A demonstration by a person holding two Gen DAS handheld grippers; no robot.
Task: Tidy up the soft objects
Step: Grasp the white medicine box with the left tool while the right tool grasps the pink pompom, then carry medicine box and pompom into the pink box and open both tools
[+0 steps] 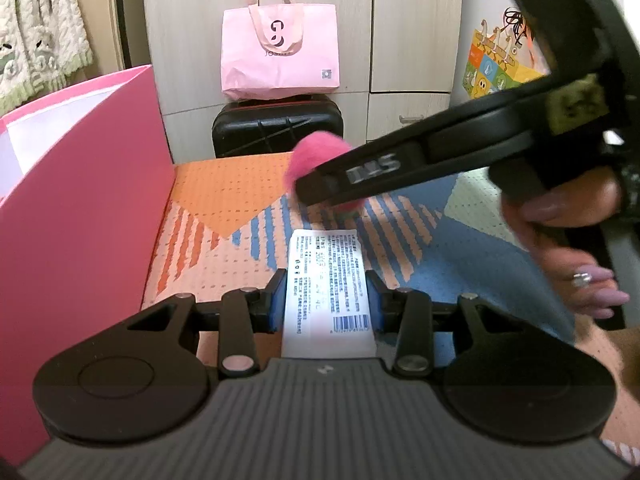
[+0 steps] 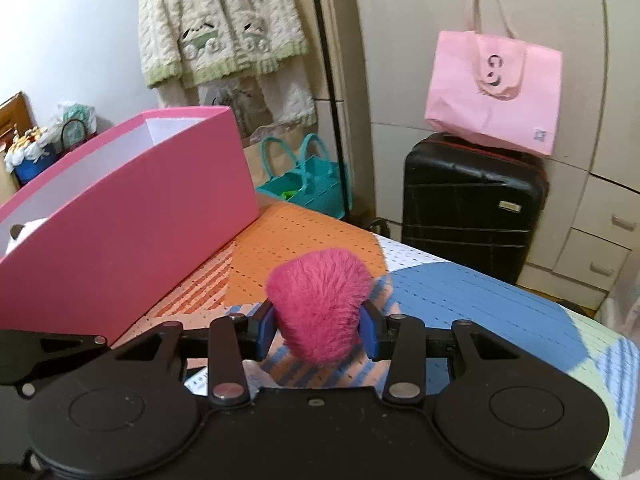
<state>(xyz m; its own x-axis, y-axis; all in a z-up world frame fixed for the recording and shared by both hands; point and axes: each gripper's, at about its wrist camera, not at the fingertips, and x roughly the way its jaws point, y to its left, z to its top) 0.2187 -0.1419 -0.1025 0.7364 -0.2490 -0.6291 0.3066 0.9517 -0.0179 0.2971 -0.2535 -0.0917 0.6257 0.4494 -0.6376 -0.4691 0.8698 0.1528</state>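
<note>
In the left wrist view my left gripper [image 1: 326,306] is shut on a white packet [image 1: 326,276] with printed text and a barcode; its blue pads [image 1: 279,304] press both long sides. The packet lies low over the patterned cover. My right gripper [image 1: 316,194] reaches in from the upper right, held by a hand [image 1: 568,240], and grips a pink fluffy ball [image 1: 314,154]. In the right wrist view the pink fluffy ball [image 2: 320,304] is squeezed between the blue pads [image 2: 370,334] of the right gripper [image 2: 318,334], just above the cover.
An open pink box [image 2: 132,216] stands on the left of the orange, blue and white cover [image 2: 460,300]; something white [image 2: 24,232] shows inside it. Beyond the edge are a black suitcase [image 2: 472,200] with a pink tote bag [image 2: 496,92], a teal basket [image 2: 312,180] and cabinet drawers.
</note>
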